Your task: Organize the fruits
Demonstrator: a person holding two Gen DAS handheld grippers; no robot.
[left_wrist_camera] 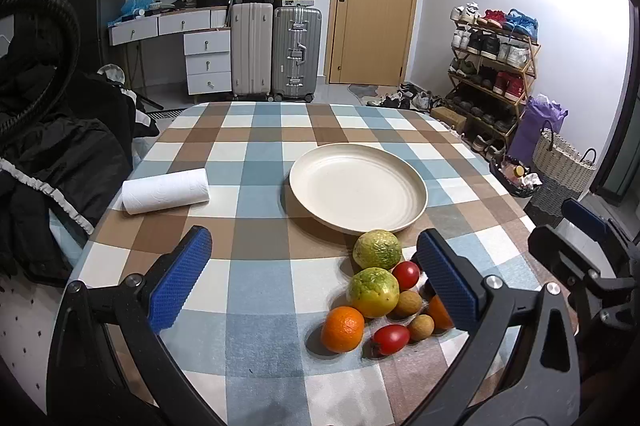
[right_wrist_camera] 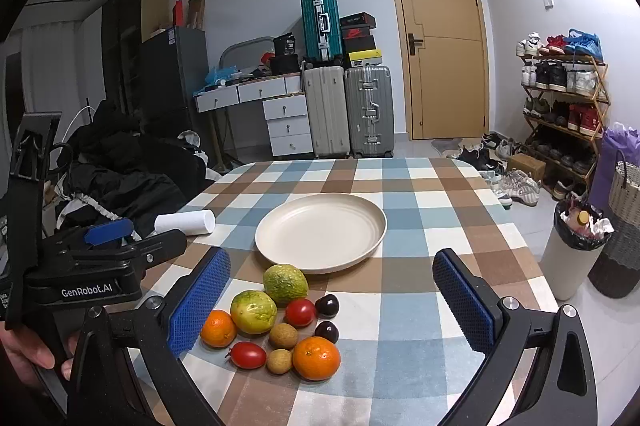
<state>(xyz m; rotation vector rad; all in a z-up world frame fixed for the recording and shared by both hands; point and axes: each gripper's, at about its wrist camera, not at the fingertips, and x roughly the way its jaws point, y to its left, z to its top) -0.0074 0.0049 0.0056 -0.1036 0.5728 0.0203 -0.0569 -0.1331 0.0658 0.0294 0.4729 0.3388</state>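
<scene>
A cream plate [left_wrist_camera: 358, 186] [right_wrist_camera: 321, 232] sits bare in the middle of the checked table. In front of it lies a cluster of fruit: two green-yellow citrus [right_wrist_camera: 285, 283] [right_wrist_camera: 253, 311], two oranges [right_wrist_camera: 218, 328] [right_wrist_camera: 316, 358], two red tomatoes [right_wrist_camera: 300, 312] [right_wrist_camera: 248, 355], two brown longans [right_wrist_camera: 283, 335], two dark plums [right_wrist_camera: 327, 305]. My left gripper [left_wrist_camera: 316, 282] hovers open, left of the pile, holding nothing. My right gripper [right_wrist_camera: 332, 306] hangs open above the pile, with the fruit between its fingers' lines but untouched.
A paper towel roll [left_wrist_camera: 166, 190] lies at the table's left edge. Dark clothing is piled to the left. A bin [right_wrist_camera: 576, 250] and woven basket stand right of the table. Suitcases, drawers, a door and a shoe rack are behind.
</scene>
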